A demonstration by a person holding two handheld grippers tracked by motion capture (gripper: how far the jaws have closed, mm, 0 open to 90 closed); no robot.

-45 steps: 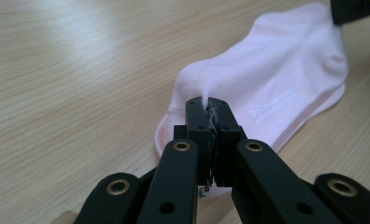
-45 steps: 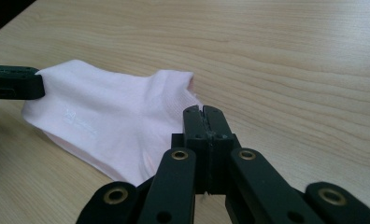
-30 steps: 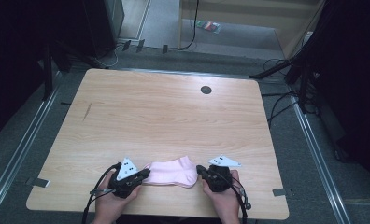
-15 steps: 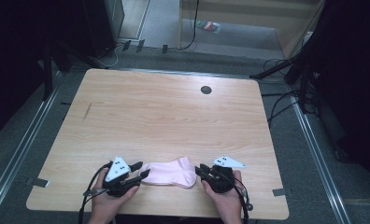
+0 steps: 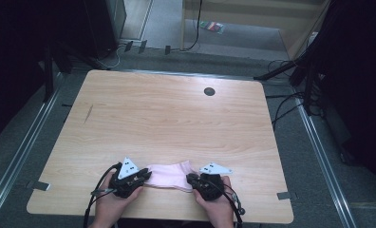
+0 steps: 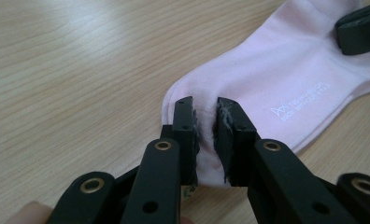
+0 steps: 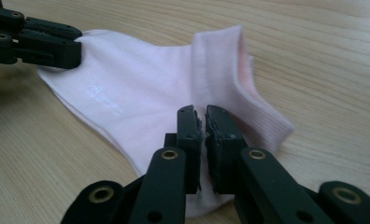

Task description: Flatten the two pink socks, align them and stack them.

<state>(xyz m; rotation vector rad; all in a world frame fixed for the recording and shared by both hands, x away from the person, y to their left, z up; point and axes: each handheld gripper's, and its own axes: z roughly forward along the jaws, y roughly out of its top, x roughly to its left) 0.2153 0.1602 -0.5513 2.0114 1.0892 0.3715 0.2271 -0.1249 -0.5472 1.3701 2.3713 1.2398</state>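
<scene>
A pink ankle sock [image 5: 169, 175] lies flat near the front edge of the wooden table [image 5: 176, 118]. My left gripper [image 5: 147, 175] is at its left end. In the left gripper view the jaws [image 6: 205, 109] have just been closing and now pinch a fold of the sock's toe [image 6: 276, 70] between the pads. My right gripper [image 5: 190, 179] is at the right end. Its jaws [image 7: 201, 116] have also just been closing and stand almost together on the sock's [image 7: 145, 88] near edge by the cuff. Each gripper view shows the other gripper [image 6: 360, 30] [image 7: 57, 44] on the far end.
A dark round cable hole [image 5: 209, 91] sits near the table's far edge. Metal floor rails [image 5: 319, 156] run along both sides, and cables [image 5: 281, 109] lie on the grey floor at the right. Bare wood stretches behind the sock.
The left gripper shifted a little left and came back to the sock's end. The right gripper has moved left onto the sock. The sock itself has stayed in place.
</scene>
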